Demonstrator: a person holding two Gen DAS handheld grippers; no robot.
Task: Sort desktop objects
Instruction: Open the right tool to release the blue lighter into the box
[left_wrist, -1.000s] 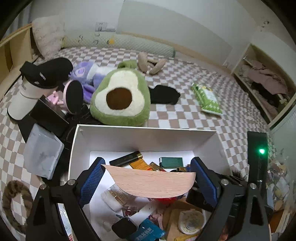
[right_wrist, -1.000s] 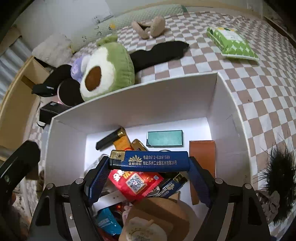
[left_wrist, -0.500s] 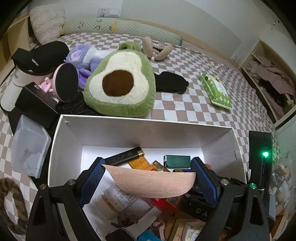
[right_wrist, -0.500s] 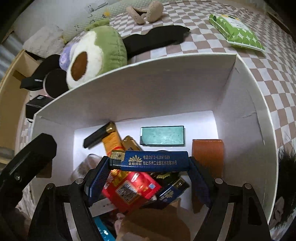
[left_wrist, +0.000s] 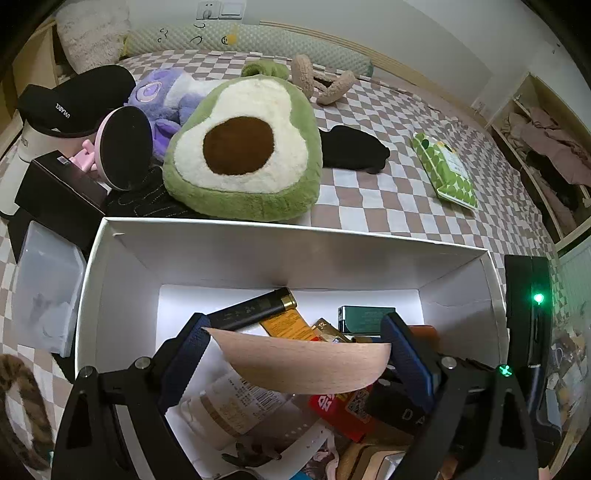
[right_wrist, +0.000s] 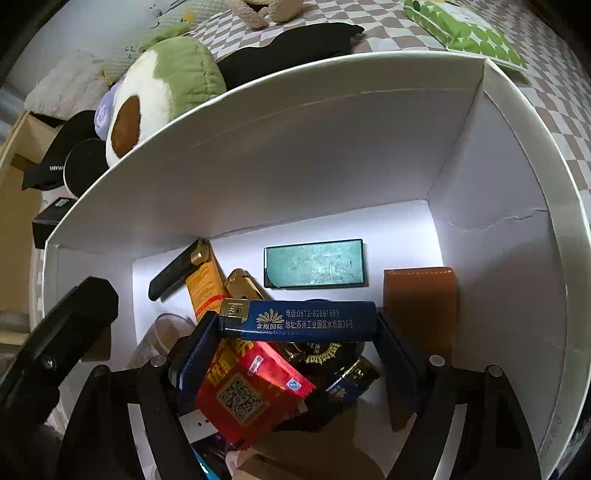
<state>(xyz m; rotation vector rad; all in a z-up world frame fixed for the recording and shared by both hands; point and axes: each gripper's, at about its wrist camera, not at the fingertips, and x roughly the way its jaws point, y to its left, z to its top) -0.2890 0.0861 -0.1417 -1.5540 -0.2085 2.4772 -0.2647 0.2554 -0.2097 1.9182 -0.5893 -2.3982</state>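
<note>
- Two grippers are both loaded over the white box (right_wrist: 332, 122): the left gripper (left_wrist: 295, 360) has its jaws pinching a thin wooden piece (left_wrist: 303, 363) by its two ends, and the right gripper (right_wrist: 295, 330) has its jaws clamped on the ends of a blue lighter (right_wrist: 299, 320)
- Each held piece spans the gap from one jaw to the other, level, and hangs above the heap inside the box
- Ahead of the right jaws lies bare box floor with a green flat case (right_wrist: 316, 263), and just off the right-hand jaw stands a brown leather case (right_wrist: 419, 306); below the jaws a red packet (right_wrist: 251, 391) is piled on other bits
- By my judgement, either piece could be going in or coming out; the pictures do not settle which
- Either way, keep both grips square on the ends, since the lighter is smooth and could pivot
- Keep the two grippers apart, as the left one shows close at the right camera's lower left
- Mind the box walls, which look thin, when moving across them
</note>
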